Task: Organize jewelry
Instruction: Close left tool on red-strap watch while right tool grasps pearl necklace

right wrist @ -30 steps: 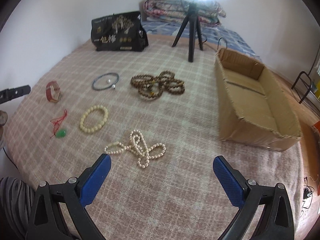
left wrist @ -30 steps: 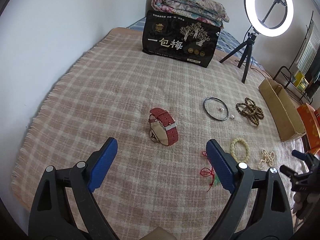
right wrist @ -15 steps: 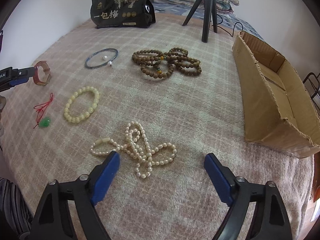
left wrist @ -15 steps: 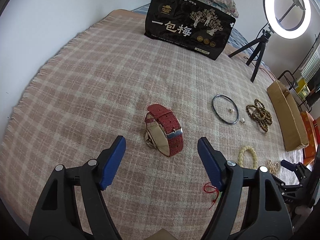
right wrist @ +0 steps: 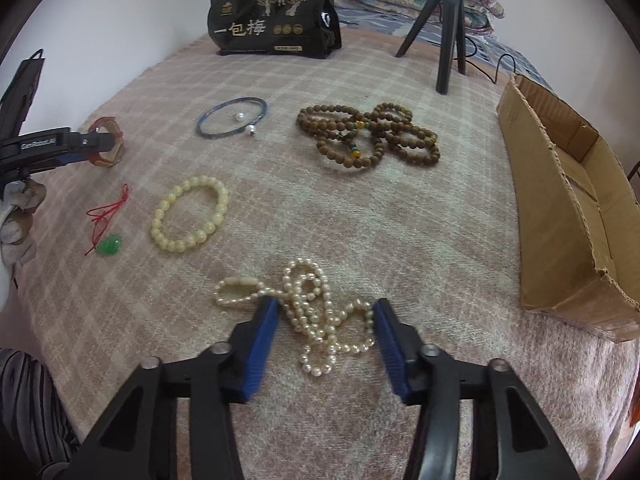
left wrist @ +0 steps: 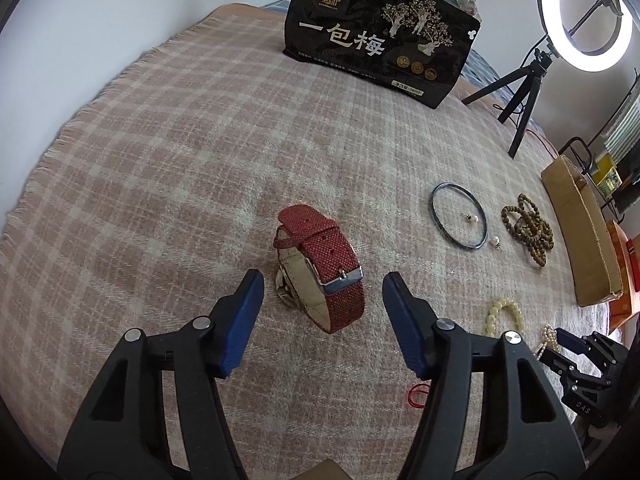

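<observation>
From the left wrist view, the left tool (left wrist: 322,288) has its blue pads part-way in, its jaws having just been closing, with the red watch (left wrist: 320,268) standing on edge between them on the plaid blanket (left wrist: 180,152); neither pad touches the strap. The watch is balanced on its loop, so a pad that meets one side first would likely tip it flat or push it away (the blanket's nap may also snag the buckle). Far right lie the dark bangle (left wrist: 459,216) and the cardboard box (left wrist: 580,232).

From the right wrist view, the right tool (right wrist: 325,322) is narrowed around the tangled pearl necklace (right wrist: 308,316), its jaws having just been closing; the pads flank the heap and whether they press it yet I cannot tell. The risk here is catching only a loop or two, so the rest trails, swings and drags over the cream bead bracelet (right wrist: 190,214) or slips free before reaching the cardboard box, which sits at the far right.
</observation>
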{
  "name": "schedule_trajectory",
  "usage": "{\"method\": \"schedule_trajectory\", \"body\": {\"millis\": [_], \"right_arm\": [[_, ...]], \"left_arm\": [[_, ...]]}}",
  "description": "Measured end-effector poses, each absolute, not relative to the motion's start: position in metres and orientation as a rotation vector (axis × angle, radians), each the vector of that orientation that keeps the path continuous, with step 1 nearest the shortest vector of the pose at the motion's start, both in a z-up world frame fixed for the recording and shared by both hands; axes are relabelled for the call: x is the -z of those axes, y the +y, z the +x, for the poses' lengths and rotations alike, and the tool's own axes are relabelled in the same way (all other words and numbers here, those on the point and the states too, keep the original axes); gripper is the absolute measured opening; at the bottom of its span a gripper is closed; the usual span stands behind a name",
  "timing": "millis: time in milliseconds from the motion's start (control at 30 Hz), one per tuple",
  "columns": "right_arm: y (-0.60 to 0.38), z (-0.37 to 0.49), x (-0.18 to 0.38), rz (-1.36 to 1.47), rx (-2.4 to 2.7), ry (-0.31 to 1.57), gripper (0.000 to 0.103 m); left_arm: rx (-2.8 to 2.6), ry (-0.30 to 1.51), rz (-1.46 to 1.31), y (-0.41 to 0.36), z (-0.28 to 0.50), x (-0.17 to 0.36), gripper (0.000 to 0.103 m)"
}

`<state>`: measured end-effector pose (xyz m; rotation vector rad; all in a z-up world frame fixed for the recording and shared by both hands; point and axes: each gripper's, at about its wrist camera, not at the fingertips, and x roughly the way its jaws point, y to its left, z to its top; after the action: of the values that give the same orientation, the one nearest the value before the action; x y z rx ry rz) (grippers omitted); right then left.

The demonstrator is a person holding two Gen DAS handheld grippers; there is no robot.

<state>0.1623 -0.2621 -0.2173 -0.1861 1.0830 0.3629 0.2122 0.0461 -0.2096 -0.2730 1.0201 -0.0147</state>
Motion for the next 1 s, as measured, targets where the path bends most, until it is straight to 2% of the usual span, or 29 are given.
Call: {"method": "schedule_trajectory", "body": {"millis": [67, 167, 300, 433, 567, 667, 1000], "right_arm": [[-0.259, 0.161, 0.217, -0.193, -0.370, 1.082, 0.033], [-0.255, 0.159, 0.217, -0.207, -0.374, 1.079, 0.029], [-0.254, 0.158, 0.216, -0.203, -0.376, 1.079, 0.019], [-0.255, 0.158, 0.215, -0.193, -0.374, 1.081, 0.012], [-0.256, 0.157, 0.214, -0.181, -0.375, 1.086, 0.010], [-0.257, 0.154, 0.212, -0.166, -0.379, 1.085, 0.007], [-0.259, 0.144, 0.196, -0.135, -0.378, 1.054, 0.006]], "left_arm": [[0.014, 1.020, -0.268, 0.045, 0.213, 0.210, 0.061], [0.010, 1.023, -0.263, 0.045, 0.214, 0.211, 0.054], [-0.006, 1.025, -0.265, 0.049, 0.215, 0.212, 0.050], [-0.012, 1.018, -0.277, 0.053, 0.214, 0.211, 0.040], [-0.013, 1.010, -0.263, 0.053, 0.214, 0.208, 0.016], [-0.012, 0.997, -0.257, 0.054, 0.210, 0.204, 0.016], [-0.010, 0.947, -0.218, 0.053, 0.195, 0.182, 0.016]]}}
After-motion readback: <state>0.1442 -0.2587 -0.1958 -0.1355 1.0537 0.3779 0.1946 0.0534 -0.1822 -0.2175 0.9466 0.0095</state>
